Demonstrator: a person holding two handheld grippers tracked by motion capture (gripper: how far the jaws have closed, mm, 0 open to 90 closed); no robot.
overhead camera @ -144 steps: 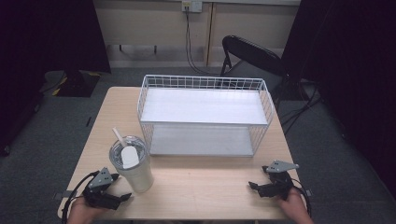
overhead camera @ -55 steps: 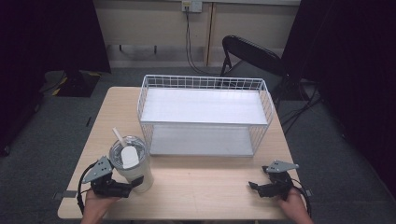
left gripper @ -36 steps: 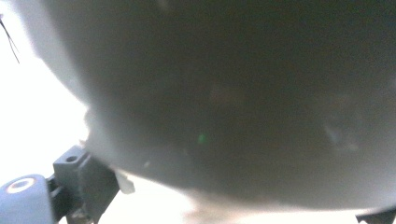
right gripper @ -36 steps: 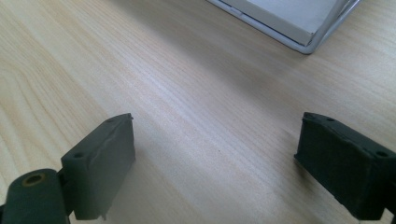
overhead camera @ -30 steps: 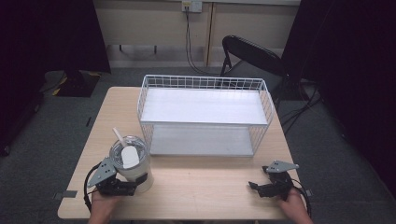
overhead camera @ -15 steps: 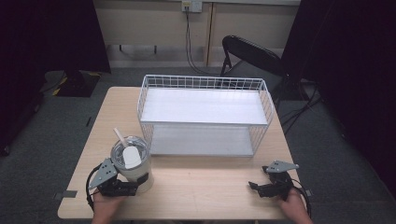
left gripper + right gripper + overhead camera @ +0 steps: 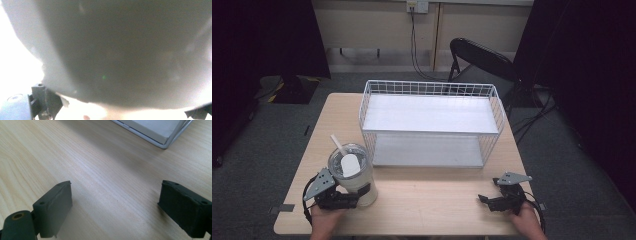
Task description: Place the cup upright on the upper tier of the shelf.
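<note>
Grey carpet and dark curtains ring the pale wooden table (image 7: pixel 432 200) at which we sit, forearms coming in from six o'clock.

Our left tongs (image 7: pixel 354 197) are down at the table's seven o'clock corner, pressed up against the foot of a clear tumbler (image 7: pixel 353 175). In the left gripper view the tumbler's (image 7: pixel 120 55) wall is a grey blur right against the camera, with a black jaw tip at each lower corner, one on either side of it. The jaws stand wide apart around the cup; whether the pads actually press on it we cannot tell.

Our right tongs (image 7: pixel 484 201) rest low at the table's five o'clock corner, pointing toward nine o'clock. In the right gripper view the right tongs (image 7: pixel 115 207) are spread wide, with bare wood grain between the two black pads and nothing held.

The tumbler stands upright on the table, with a white straw (image 7: pixel 338 146) leaning toward eleven o'clock out of its lid. Just beside it, toward one o'clock, stands a white wire basket-shelf (image 7: pixel 430 90) with an upper and a lower white deck, taking up the middle of the table. A corner of that shelf (image 7: pixel 160 135) appears at one o'clock in the right gripper view.

Beyond the table, at one o'clock, stands a black folding chair (image 7: pixel 479 55), and cables (image 7: pixel 414 40) hang from a wall socket at twelve o'clock.
</note>
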